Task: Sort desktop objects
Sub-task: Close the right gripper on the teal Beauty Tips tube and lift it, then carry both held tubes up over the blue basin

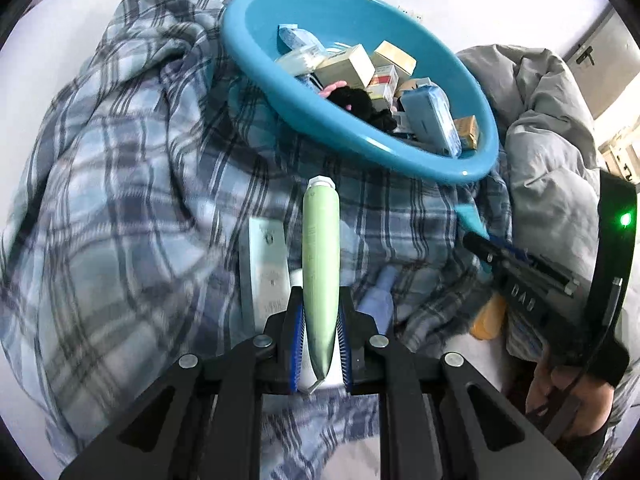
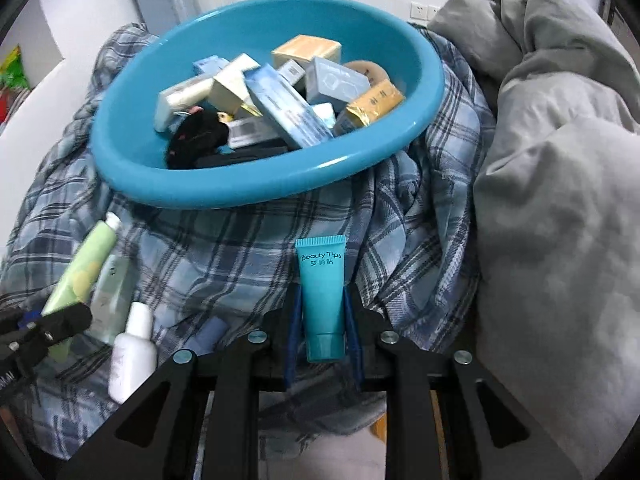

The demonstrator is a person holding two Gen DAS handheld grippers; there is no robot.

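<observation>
My left gripper (image 1: 320, 312) is shut on a pale green tube (image 1: 320, 256) whose white cap points up toward the blue basin (image 1: 256, 68). That basin sits tilted on a plaid blanket (image 1: 120, 184) and holds several small boxes and a black hair tie. My right gripper (image 2: 323, 300) is shut on a teal tube (image 2: 322, 296) marked "Beauty Tips", held just below the basin's (image 2: 132, 184) near rim. In the right wrist view the green tube (image 2: 82, 264) and the left gripper (image 2: 48, 326) show at the left edge. In the left wrist view the right gripper (image 1: 480, 246) shows at the right.
On the blanket (image 2: 224, 256) lie a pale box (image 2: 112, 296), a white bottle (image 2: 134, 350) and a light blue bottle (image 1: 378, 300). A grey duvet (image 2: 560, 200) is heaped on the right. A hand (image 1: 568, 396) holds the right gripper. White wall stands behind.
</observation>
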